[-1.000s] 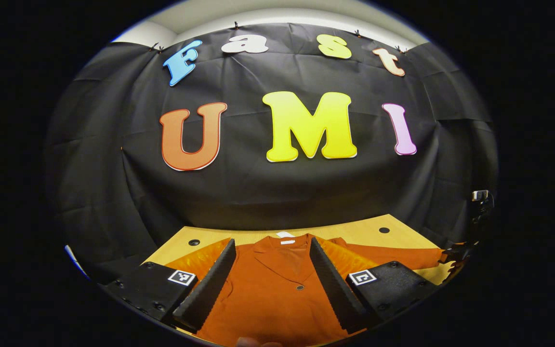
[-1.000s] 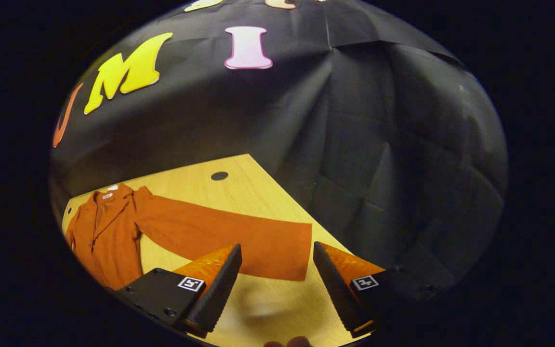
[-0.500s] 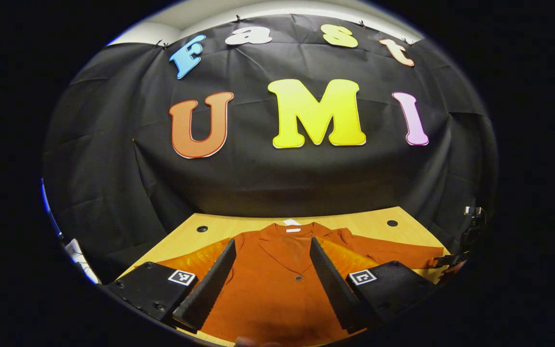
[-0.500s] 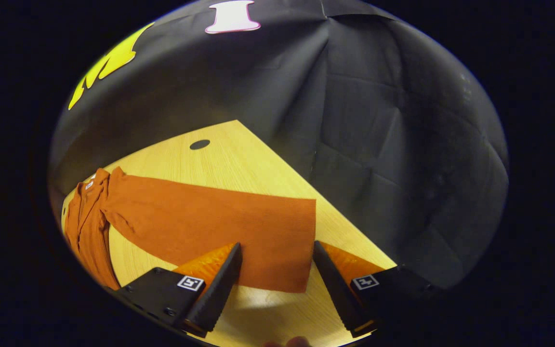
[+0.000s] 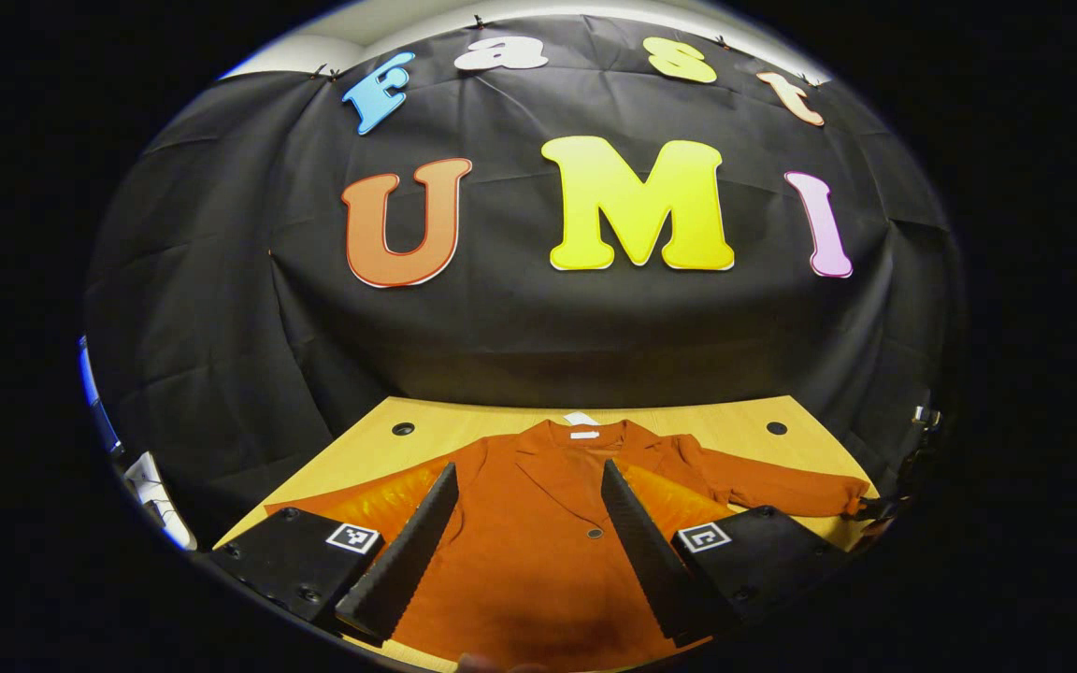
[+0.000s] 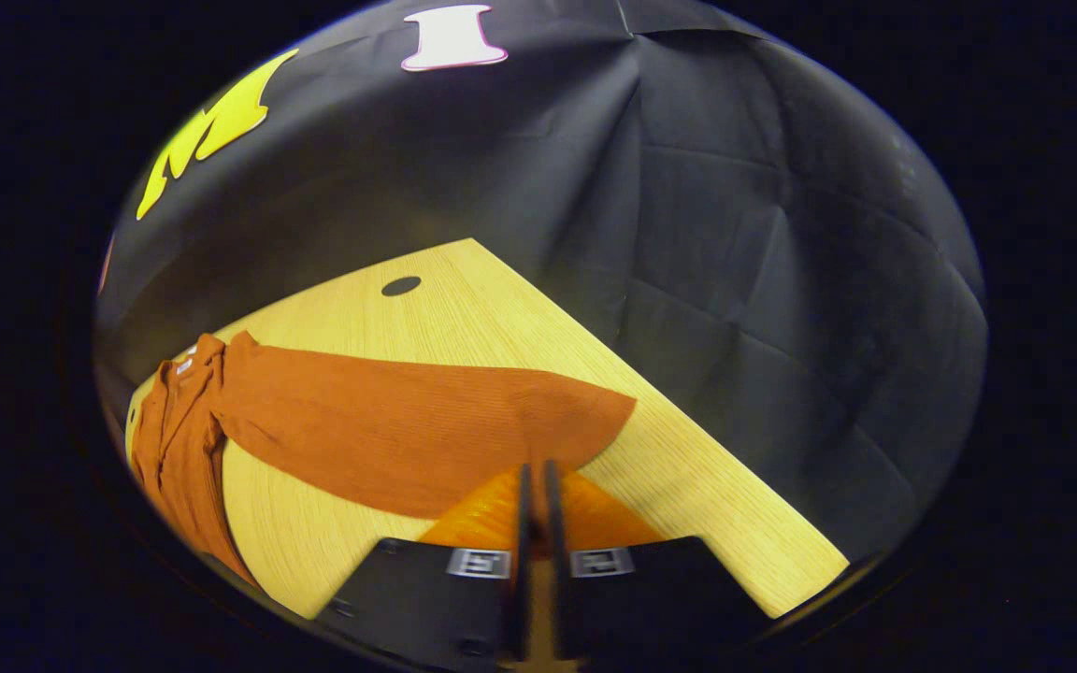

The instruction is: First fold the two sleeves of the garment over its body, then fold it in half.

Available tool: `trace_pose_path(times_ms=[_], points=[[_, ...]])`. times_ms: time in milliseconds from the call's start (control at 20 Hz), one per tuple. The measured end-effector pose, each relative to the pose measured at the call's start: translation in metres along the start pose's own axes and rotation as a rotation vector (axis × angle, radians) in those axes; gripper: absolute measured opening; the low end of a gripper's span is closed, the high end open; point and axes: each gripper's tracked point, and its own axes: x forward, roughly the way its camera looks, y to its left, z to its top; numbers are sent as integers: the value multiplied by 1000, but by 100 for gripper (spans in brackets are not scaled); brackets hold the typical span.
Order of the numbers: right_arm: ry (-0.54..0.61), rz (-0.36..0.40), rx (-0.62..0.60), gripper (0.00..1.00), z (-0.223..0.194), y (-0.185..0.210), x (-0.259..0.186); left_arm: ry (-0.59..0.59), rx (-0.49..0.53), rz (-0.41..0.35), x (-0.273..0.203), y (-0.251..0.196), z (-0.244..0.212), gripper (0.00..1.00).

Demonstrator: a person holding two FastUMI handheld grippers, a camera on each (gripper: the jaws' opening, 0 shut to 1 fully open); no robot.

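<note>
Orange jacket [image 5: 538, 551] lies flat on the wooden table [image 6: 464, 308], my right gripper [image 6: 535, 477] pinched on the cuff edge of its outstretched sleeve [image 6: 408, 425], my left gripper [image 5: 529, 519] spread wide above the jacket's front.

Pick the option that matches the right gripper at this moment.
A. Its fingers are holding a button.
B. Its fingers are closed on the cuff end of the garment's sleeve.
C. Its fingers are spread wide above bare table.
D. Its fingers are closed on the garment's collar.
B: in the right gripper view the right gripper has its fingers drawn together on the cuff end of the orange sleeve, which bunches slightly there on the table.
</note>
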Motion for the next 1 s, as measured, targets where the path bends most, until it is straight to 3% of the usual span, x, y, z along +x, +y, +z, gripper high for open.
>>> trace_pose_path(times_ms=[50,200,300,500,800,1000], points=[[8,-13,9,8,0,0,-2,-3,1,3,-1,6,1,99],[16,-43,9,7,6,-1,-1,-10,-7,14,-2,21,2,99],[-6,-52,15,0,20,-1,-6,-13,-13,20,-1,33,2,100],[-106,-15,-16,0,71,26,-38,-20,-33,27,2,55,-2,100],[-284,126,-143,0,165,146,-99,-52,-55,45,8,101,-4,100],[-346,232,-296,0,191,256,-134,-80,-66,72,11,145,-7,100]])
